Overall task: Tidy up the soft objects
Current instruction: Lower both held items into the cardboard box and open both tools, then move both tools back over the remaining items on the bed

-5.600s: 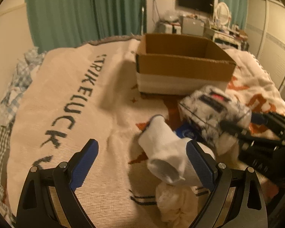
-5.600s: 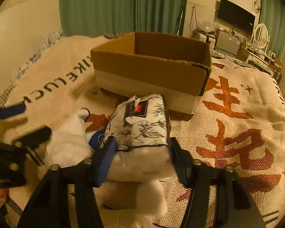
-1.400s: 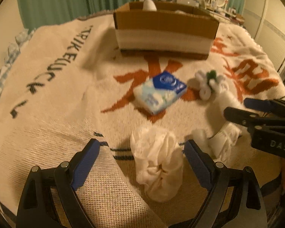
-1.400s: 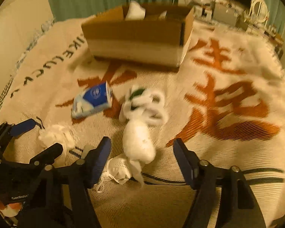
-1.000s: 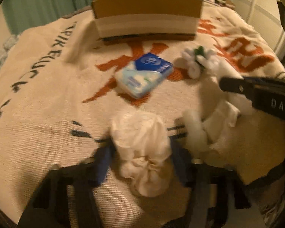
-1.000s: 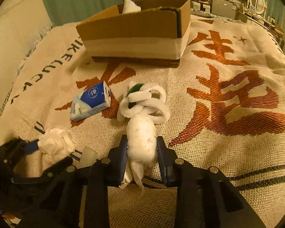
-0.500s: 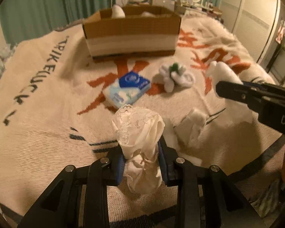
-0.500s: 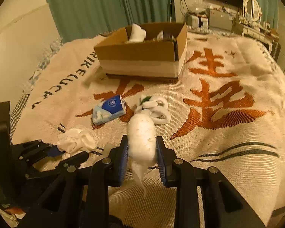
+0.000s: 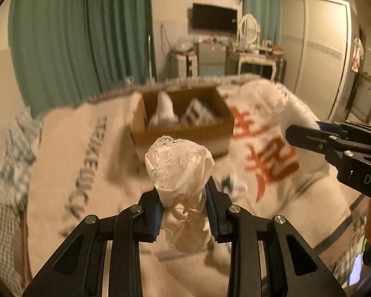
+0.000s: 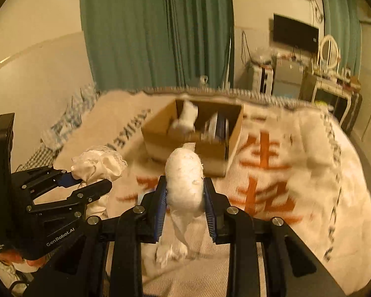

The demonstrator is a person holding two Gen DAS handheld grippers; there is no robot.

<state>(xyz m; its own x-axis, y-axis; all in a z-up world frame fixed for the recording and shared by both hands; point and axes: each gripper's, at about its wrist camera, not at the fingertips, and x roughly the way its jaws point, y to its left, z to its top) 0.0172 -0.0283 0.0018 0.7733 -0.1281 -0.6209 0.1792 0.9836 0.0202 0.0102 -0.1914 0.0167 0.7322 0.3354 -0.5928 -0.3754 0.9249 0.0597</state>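
Observation:
My left gripper is shut on a bunched cream lace cloth, held up above the bed; it shows from the side in the right wrist view. My right gripper is shut on a rolled white sock, also lifted. The open cardboard box stands ahead on the blanket, also in the right wrist view, with a white sock and a tissue pack inside.
The bed is covered by a cream blanket with orange characters and dark letters. A white and green bundle lies on it, blurred. Green curtains, a TV and a dresser are behind.
Both grippers closed on their items and lifted them off the blanket. Both views rose and now face the box from higher up.

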